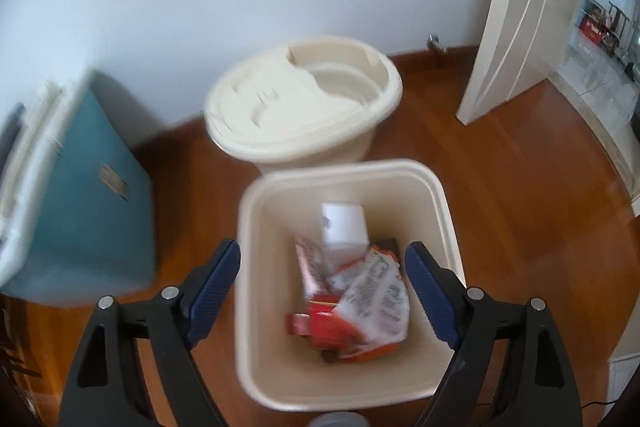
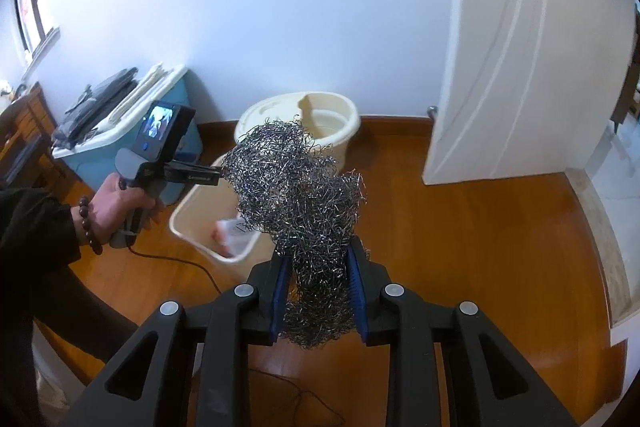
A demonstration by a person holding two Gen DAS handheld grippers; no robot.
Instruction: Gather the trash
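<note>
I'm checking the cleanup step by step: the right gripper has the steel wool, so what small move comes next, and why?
Probably carry the right gripper, shut on the steel wool, left until it hangs over the open trash bin, then release. The wool is beside the bin, not above its opening; wrappers already lie inside, and the left gripper is open above it.

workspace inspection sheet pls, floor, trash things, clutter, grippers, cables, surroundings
surface: wooden floor, nothing loose seen on it.
job's things: square bin holds wrappers and a white carton; steel wool is not yet in it.
clutter: round lidded bucket behind the bin; blue box beside it.
grippers: left gripper open above the bin, empty; right gripper shut on the steel wool.
cables: black cable trails from the left gripper across the floor.
surroundings: white wall, open door.
</note>
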